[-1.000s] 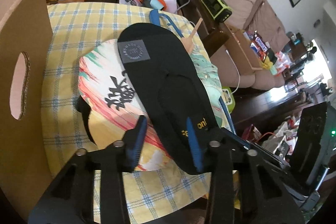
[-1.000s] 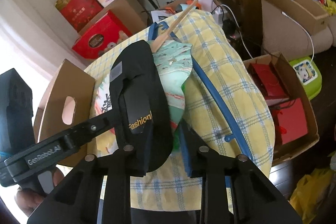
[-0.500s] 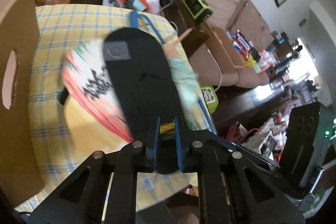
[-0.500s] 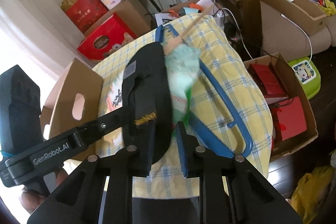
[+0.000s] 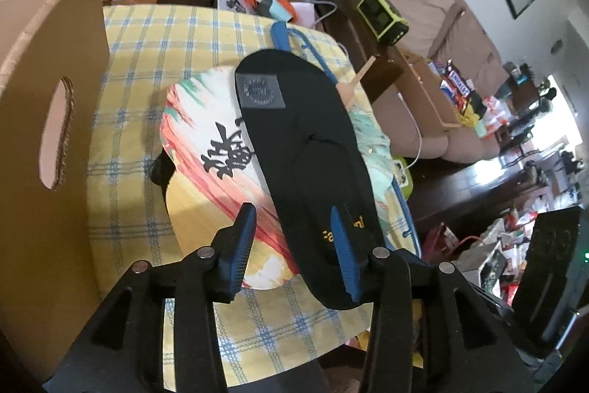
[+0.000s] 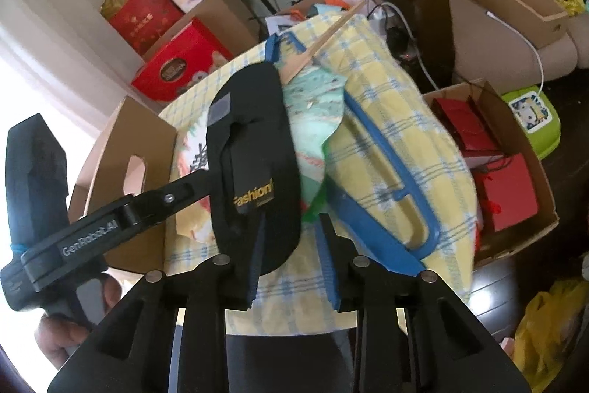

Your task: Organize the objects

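A black flip-flop (image 5: 305,150) lies slantwise over two paper fans on the yellow checked tablecloth (image 5: 147,43). One fan (image 5: 206,142) is white and red with a black character. The other fan (image 6: 313,105) is green with a wooden handle. My left gripper (image 5: 294,238) is at the sandal's heel and its jaws are opening. The right finger overlaps the heel and the left finger stands clear over the fan. My right gripper (image 6: 292,227) is at the same heel from the other side, also opening. Its left finger covers the heel, and a gap shows before the right pad.
A cardboard box (image 5: 48,135) with a hand hole stands at the table's left. A blue hanger (image 6: 386,153) lies along the right side. Red gift boxes (image 6: 180,65) stand behind, and a carton of red bags (image 6: 508,194) sits on the floor. A hand (image 6: 62,345) holds the left gripper.
Half a second ago the left jaws were pinched on the sandal's heel and the sandal was blurred in motion. Now they have spread apart. The right jaws stand a little wider.
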`<state>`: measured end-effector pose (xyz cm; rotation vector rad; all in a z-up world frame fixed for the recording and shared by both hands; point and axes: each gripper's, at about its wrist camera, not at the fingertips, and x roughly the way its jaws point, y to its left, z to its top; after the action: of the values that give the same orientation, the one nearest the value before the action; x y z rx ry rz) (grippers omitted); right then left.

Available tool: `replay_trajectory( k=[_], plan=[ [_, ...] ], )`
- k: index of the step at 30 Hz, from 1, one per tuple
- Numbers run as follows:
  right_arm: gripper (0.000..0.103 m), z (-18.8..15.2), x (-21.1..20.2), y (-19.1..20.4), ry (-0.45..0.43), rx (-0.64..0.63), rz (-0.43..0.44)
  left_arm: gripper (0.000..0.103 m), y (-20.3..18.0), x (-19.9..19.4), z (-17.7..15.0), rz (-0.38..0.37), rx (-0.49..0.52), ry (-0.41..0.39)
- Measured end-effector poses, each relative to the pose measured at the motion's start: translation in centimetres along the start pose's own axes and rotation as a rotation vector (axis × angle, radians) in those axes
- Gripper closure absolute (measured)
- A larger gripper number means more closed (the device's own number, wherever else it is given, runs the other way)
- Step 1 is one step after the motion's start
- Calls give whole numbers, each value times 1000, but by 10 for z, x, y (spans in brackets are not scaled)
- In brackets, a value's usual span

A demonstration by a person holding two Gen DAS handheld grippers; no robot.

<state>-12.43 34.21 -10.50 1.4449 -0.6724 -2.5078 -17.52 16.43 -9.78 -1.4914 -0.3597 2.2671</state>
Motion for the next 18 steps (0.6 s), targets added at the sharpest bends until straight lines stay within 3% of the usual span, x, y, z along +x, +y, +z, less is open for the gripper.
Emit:
replay_trajectory(
  k=[5, 8, 13, 18],
  plan=[
    [74, -7, 11, -1, 37, 23, 49, 65, -4, 2, -5, 4, 27, -3],
    [78, -9, 6, 7, 16, -3, 34, 72, -4, 2, -6, -13, 26, 9],
    [85, -9, -6, 11, -19, -9, 44, 73, -8, -1, -8, -37, 33, 10],
    [87, -13, -22, 16, -38, -11, 37, 74, -9, -7, -8, -95, 17, 25]
  ],
)
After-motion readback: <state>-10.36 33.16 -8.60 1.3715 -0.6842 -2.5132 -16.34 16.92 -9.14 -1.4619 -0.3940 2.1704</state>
